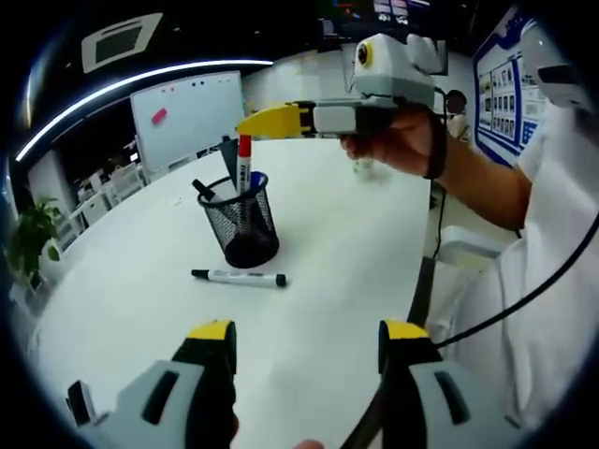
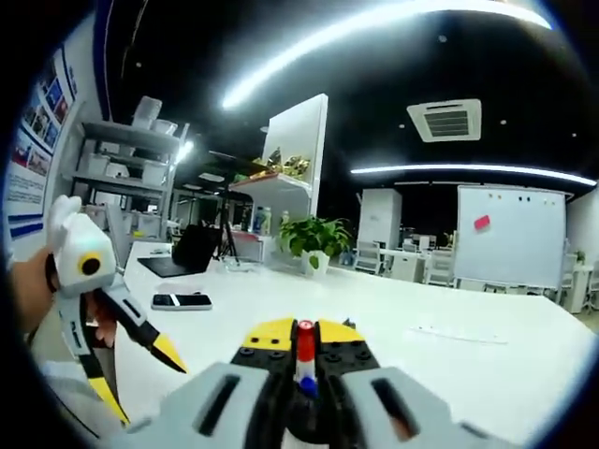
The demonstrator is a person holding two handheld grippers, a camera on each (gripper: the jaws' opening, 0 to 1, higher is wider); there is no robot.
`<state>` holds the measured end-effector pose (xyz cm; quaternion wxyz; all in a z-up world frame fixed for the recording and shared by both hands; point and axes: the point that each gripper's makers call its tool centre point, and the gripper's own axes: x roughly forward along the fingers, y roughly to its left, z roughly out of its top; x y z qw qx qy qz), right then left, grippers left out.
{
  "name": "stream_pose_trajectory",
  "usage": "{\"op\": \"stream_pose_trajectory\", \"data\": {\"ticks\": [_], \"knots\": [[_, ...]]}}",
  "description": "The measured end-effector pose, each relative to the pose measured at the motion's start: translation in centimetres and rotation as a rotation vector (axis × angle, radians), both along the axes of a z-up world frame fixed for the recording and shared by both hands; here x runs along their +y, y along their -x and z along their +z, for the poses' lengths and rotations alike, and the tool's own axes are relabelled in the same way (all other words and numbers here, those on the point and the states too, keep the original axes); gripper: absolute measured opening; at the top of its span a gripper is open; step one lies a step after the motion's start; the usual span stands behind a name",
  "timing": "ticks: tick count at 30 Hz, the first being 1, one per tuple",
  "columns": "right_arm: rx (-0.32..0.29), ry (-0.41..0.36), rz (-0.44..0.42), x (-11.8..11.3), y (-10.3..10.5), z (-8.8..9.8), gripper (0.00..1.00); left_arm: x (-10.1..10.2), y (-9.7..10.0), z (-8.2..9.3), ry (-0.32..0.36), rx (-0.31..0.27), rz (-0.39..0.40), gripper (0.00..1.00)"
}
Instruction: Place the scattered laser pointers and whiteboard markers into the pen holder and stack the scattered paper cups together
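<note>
A black mesh pen holder stands on the white table with a black marker and a blue-tipped pen in it. Directly above it my right gripper is shut on a red-capped whiteboard marker, whose lower end dips into the holder's mouth. In the right gripper view that red-capped marker is pinched between my right gripper's yellow tips. Another black-capped marker lies flat just in front of the holder. My left gripper is open and holds nothing, short of that marker; the left gripper also shows open, in a hand.
A phone lies on the table, a laptop and a potted plant beyond it. A whiteboard stands past the table's far end. The table's edge runs close on the right, by the person's white clothing.
</note>
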<state>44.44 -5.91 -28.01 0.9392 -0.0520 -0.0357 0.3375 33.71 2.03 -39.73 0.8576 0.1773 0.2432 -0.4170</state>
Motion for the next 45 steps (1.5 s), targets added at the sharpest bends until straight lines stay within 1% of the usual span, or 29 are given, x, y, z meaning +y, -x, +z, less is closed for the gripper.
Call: {"op": "stream_pose_trajectory", "data": {"ticks": [8, 13, 18, 21, 31, 40, 45], "knots": [[0.024, 0.017, 0.003, 0.2, -0.1, -0.8, 0.08, 0.1, -0.1, 0.1, -0.004, -0.001, 0.001, 0.62], [0.024, 0.036, 0.010, 0.5, 0.0, -1.2, 0.08, 0.1, 0.0, 0.0, -0.008, 0.001, -0.001, 0.62], [0.024, 0.052, 0.013, 0.4, -0.1, -1.4, 0.08, 0.1, 0.0, 0.4, -0.006, -0.008, 0.000, 0.62], [0.020, 0.055, 0.014, 0.5, 0.0, -1.4, 0.08, 0.2, -0.1, 0.1, -0.008, -0.002, 0.004, 0.62], [0.038, 0.087, 0.010, 0.6, -0.1, -2.3, 0.08, 0.0, 0.1, 0.0, -0.003, 0.004, 0.003, 0.62], [0.033, 0.109, 0.007, 0.7, -0.2, -2.9, 0.08, 0.0, 0.0, 0.0, -0.002, 0.006, 0.004, 0.62], [0.016, 0.104, 0.008, 0.7, -0.2, -2.4, 0.11, 0.0, 0.0, -0.1, -0.001, 0.009, 0.003, 0.62]]}}
